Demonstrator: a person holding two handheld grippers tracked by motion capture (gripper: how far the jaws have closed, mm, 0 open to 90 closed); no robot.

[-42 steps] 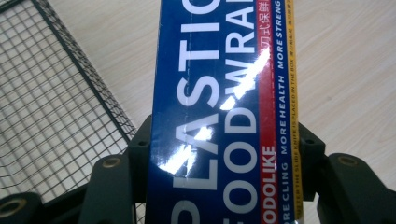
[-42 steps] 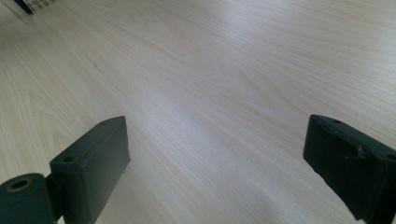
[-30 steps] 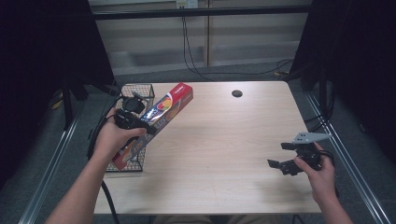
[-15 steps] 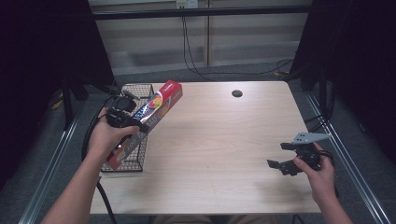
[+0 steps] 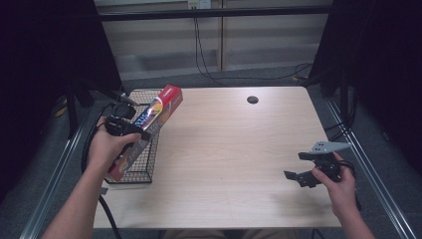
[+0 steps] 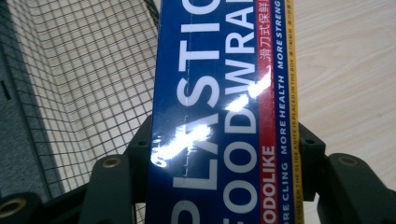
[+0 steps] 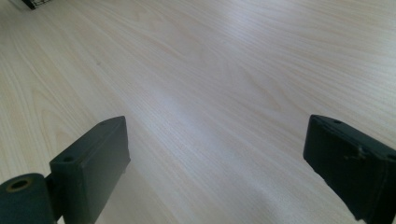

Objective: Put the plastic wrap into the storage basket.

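- The plastic wrap box has swung leftward over the last second: a moment ago its far red end reached well out over the bare surface, and now the whole box sits closer in, lined up along the right wall of the wire basket.
- It has tipped up too. The far end rides high above the basket's rim, and the near end dips down toward the basket's front corner.
- My read: I'm partway through carrying the box to the basket, and it's not in yet. The box is in the air and tilted, and I can't tell whether its low end touches the mesh.
- My left gripper is clamped on the box around its middle. In the left gripper view the blue face of the box runs straight up between the two black jaws, one pressed to each long edge, so the jaws are held apart by the width of the box.
- Beyond the box in that view, the basket's mesh lies off to the left and pale wood to the right, so I'm riding right over the basket's edge.
- My right gripper hasn't budged from the near right part of the surface, well apart from the box. Its jaws stand wide apart with nothing but wood grain between them.
- Next, as I judge it, the box needs to shift a little more left and come down level inside the basket.
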